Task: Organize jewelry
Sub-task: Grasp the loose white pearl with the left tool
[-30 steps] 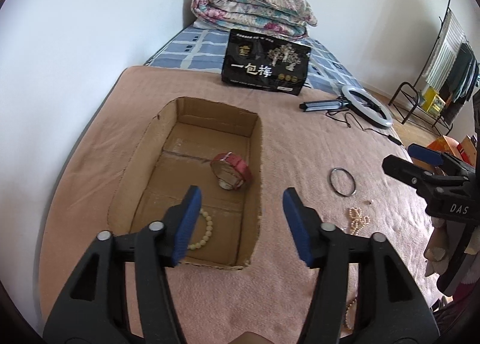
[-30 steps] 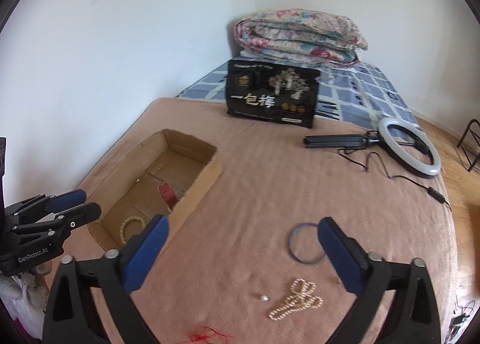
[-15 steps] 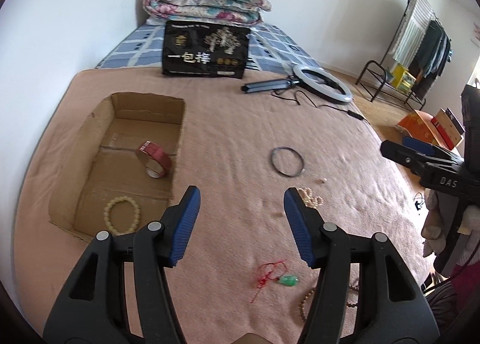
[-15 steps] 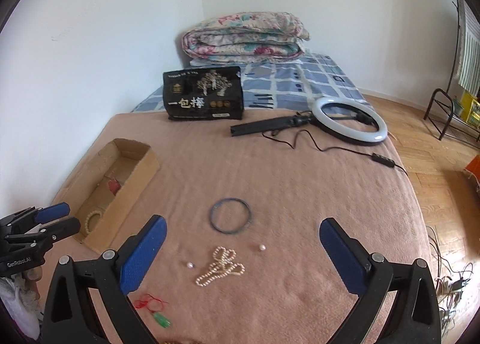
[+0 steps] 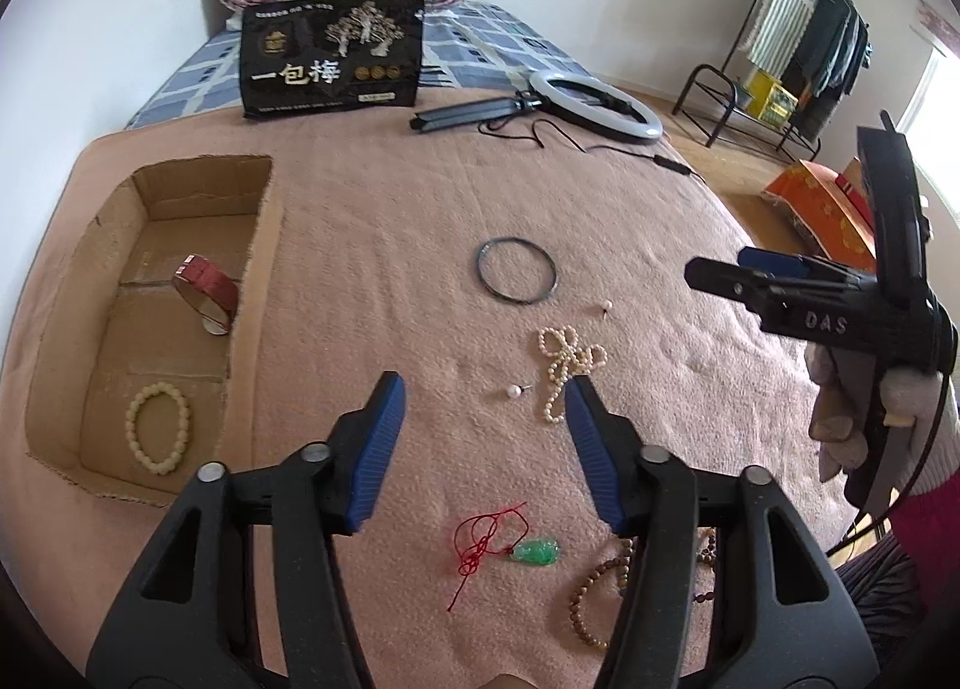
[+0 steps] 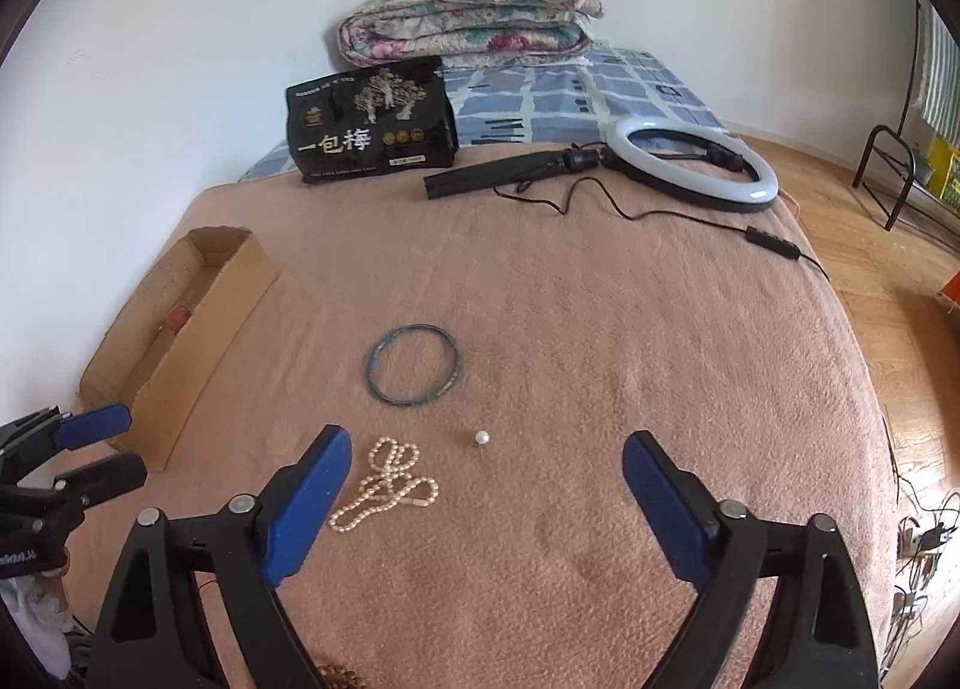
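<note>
Item: pearl strand (image 5: 564,360), limp and light; we judge a pinch at its knotted middle best. Our left gripper (image 5: 480,410) and right gripper (image 6: 486,470) hang agape, empty.

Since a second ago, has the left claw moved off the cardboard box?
Yes. The left claw has swung right, away from the cardboard box, and now sits over the blanket near the pearl necklace.
</note>
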